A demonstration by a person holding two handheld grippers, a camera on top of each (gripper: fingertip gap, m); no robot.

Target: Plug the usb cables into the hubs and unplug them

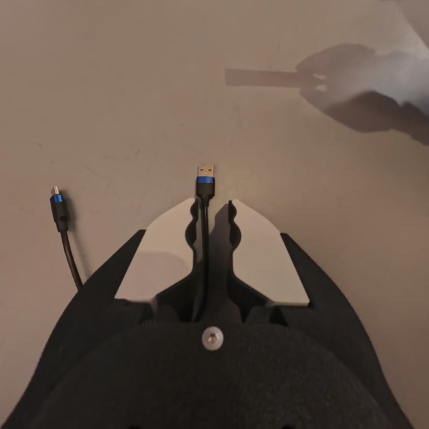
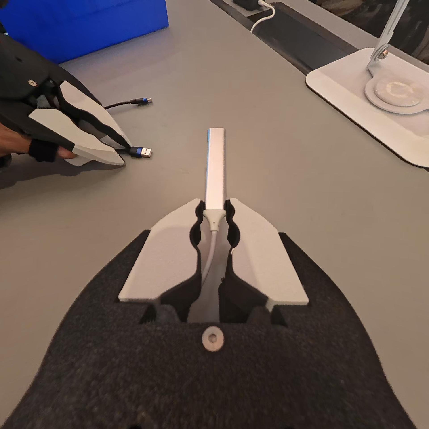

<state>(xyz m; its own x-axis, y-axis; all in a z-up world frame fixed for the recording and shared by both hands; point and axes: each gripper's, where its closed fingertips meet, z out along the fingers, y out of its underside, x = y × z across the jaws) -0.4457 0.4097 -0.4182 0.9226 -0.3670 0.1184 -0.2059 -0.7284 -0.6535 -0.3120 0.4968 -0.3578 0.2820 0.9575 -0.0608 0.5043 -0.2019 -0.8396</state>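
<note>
USB plug (image 1: 205, 173) is lying on the grey table (image 1: 116, 92), metal end pointing away, its black cable (image 1: 204, 243) running back between the left gripper (image 1: 214, 202) fingers. Fingers are sitting spread with a clear gap on the right side of the cable; it's only leaning against the left finger (image 1: 162, 243), so I'm reading that as not clamped yet. The cable's other end, a small plug (image 1: 56, 199) with the same blue collar, is resting off to the left, loose.

Hub (image 2: 215, 167) is a slim silver bar lying flat on the table, well apart from the USB plug. Right gripper (image 2: 214, 204) is pinching it at the near end, where the white lead (image 2: 212, 241) exits; both pads are touching its sides.

Progress, as I'm judging it: nothing is plugged in. Hub is being held steady, plug is waiting to be gripped. Grip, align, insert, then the pull-out are all still ahead.

Hard to read:
- Hub ports aren't showing in the right wrist view; only a sliver of blue at the far left edge, can't tell which side they're facing.
- In the left wrist view the hub and right gripper are just a smeared dark patch at top right.
- Task is mentioning hubs, plural; only one is visible.
- Both cables are vanishing under the gripper bodies.
</note>
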